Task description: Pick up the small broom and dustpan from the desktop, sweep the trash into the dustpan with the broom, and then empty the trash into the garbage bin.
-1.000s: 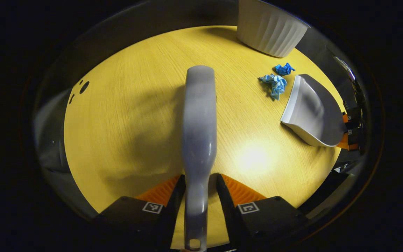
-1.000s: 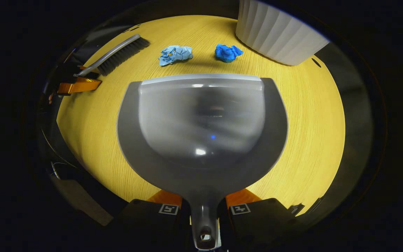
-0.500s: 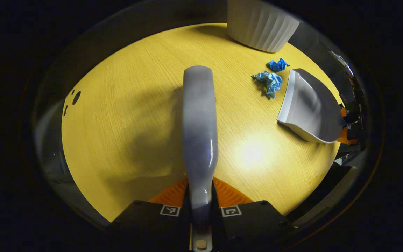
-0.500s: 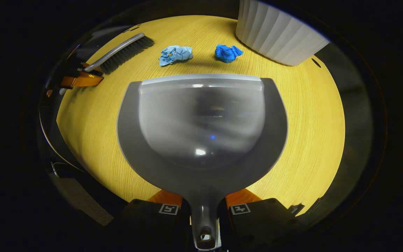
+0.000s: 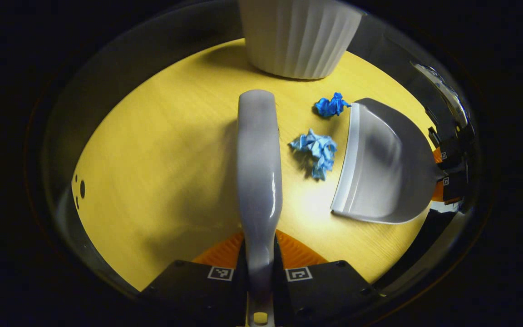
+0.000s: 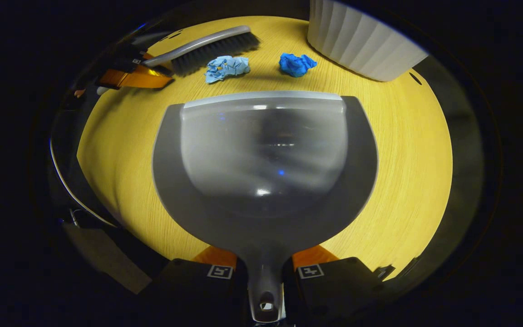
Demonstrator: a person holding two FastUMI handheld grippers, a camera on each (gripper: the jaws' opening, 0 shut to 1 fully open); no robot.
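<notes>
Yellow wood-grain counter (image 5: 161, 159) is seen under both views, lit brightly in the middle and falling off into dark surroundings at its edges. At the far side a white ribbed garbage bin (image 5: 298, 36) is stood on the counter, and it is seen in the right gripper view as well (image 6: 361, 41).

Next in size, the grey dustpan (image 6: 263, 168) is laid flat on the counter with its open lip turned toward the trash. Its handle is clamped between the jaws of the right gripper (image 6: 265, 277), which are closed narrowly on it. In the left gripper view the same dustpan (image 5: 382, 168) is seen to the right, with the right gripper behind it at the counter's edge.

The grey broom (image 5: 258, 181) is held by its handle in the left gripper (image 5: 259, 274), whose jaws are pressed tight against it. From the right gripper view its dark bristles (image 6: 216, 50) are seen pointing down just beside the paler scrap.

Two crumpled pieces of trash are left on the counter between broom and dustpan. The light blue scrap (image 5: 316, 152) is lain just off the dustpan's lip, close to the broom head. The smaller dark blue scrap (image 5: 331, 105) is set farther back, near the bin's base and beside the dustpan's far corner.
</notes>
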